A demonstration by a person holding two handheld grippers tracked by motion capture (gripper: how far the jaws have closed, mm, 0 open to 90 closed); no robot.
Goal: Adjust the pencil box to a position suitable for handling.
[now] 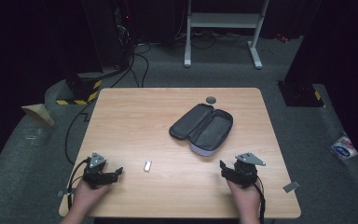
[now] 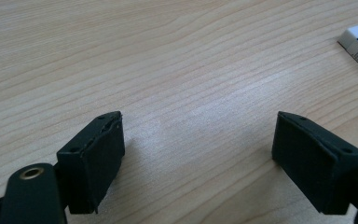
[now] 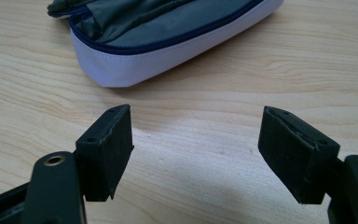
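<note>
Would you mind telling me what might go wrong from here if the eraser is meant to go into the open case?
1. The eraser is small and lies flat on the table, so the open left gripper might push it along instead of gripping it.
2. The pencil case lies open but unheld; the right gripper is apart from it, so it could slide when something is dropped in.

High view overhead — gripper views skim table (image 1: 177, 186).

Dim surroundings, evenly lit, soft shadows
</note>
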